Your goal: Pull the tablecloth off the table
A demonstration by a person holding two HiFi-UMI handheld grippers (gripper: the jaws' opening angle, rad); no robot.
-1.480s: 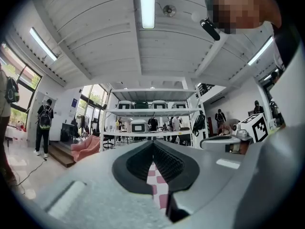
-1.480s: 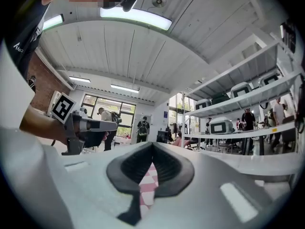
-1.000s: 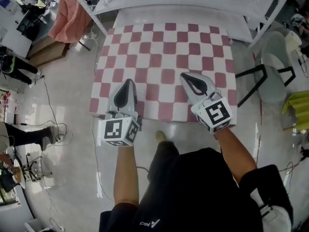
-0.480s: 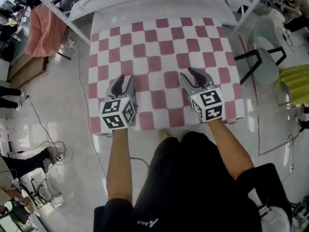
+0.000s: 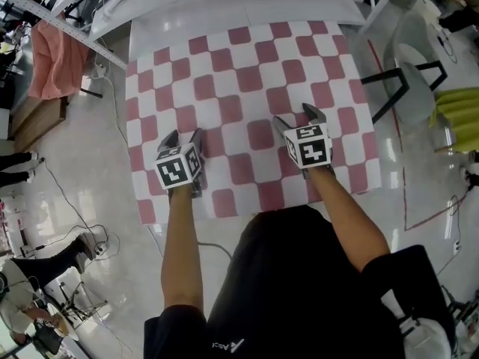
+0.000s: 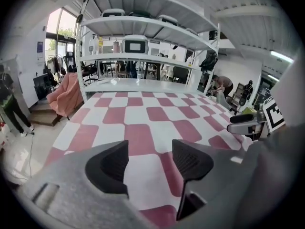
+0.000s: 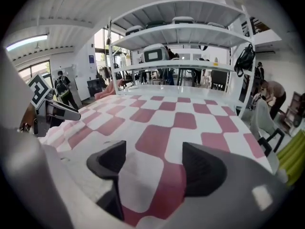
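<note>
Head view gives us the pink-and-white checked tablecloth (image 5: pixel 247 81) spread flat over the tabletop (image 5: pixel 239 10), with only a white strip of that surface bare beyond the cloth's far edge. The cloth's near edge runs just in front of the person's black clothing. We see the left hand-held gripper (image 5: pixel 184 135) low over the near left part of the cloth and the right hand-held gripper (image 5: pixel 296 116) over the near right part, the two well apart, each on a bare forearm. Left gripper view shows us its jaws opening and already wide, the dark ribbed pads standing apart with flat checked cloth in the gap and neither pad pressing on it. Right gripper view shows the same: jaws opening, wide, nothing pinched, the cloth lying in the gap (whether it brushes one pad we cannot tell). Beyond the far end of the tabletop stands a white shelf rack (image 6: pixel 143 27). Salmon fabric (image 5: pixel 52 54) hangs off to the left, and a chair (image 5: pixel 415 81) stands on the glossy floor (image 5: pixel 90 170) to the right.
</note>
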